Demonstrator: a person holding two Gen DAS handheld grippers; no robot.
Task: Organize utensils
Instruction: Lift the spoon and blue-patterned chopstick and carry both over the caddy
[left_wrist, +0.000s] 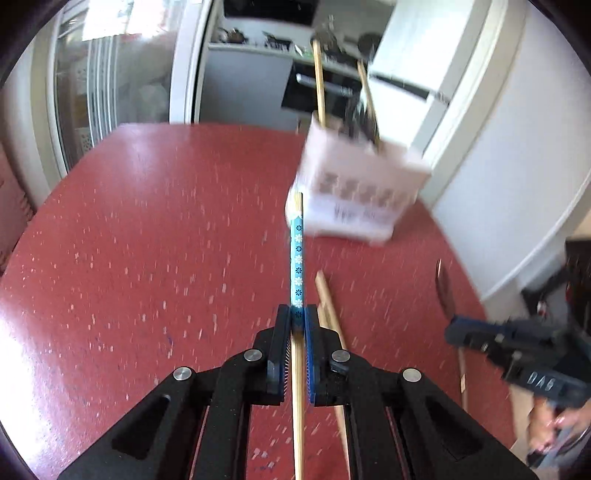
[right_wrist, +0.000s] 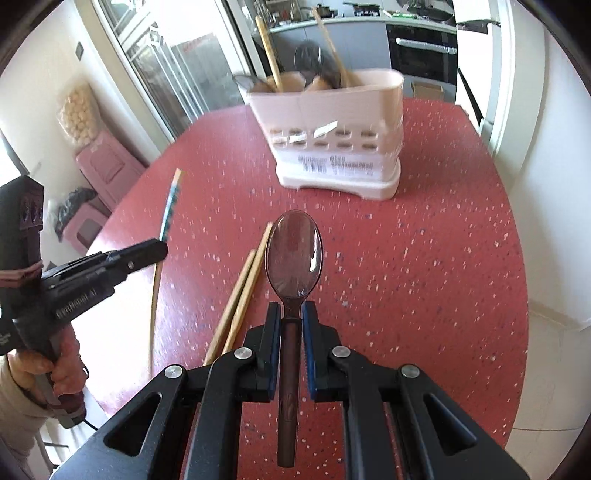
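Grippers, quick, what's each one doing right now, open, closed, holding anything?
Left gripper: closed on a chopstick with a blue flowered end.
Right gripper: closed on the handle of a brown spoon.

Two wrist fisheyes, close above a red table (left_wrist: 147, 240) — both angled down toward the shared utensil caddy (right_wrist: 336, 147).

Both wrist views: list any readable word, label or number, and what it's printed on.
"DAS": right gripper body, left wrist view; possibly partial.
Left gripper body lettering, right wrist view: blurred, unreadable.
White utensil holder barcode sticker: print blurred, unreadable.
Brown spoon handle emblem: too small to read.
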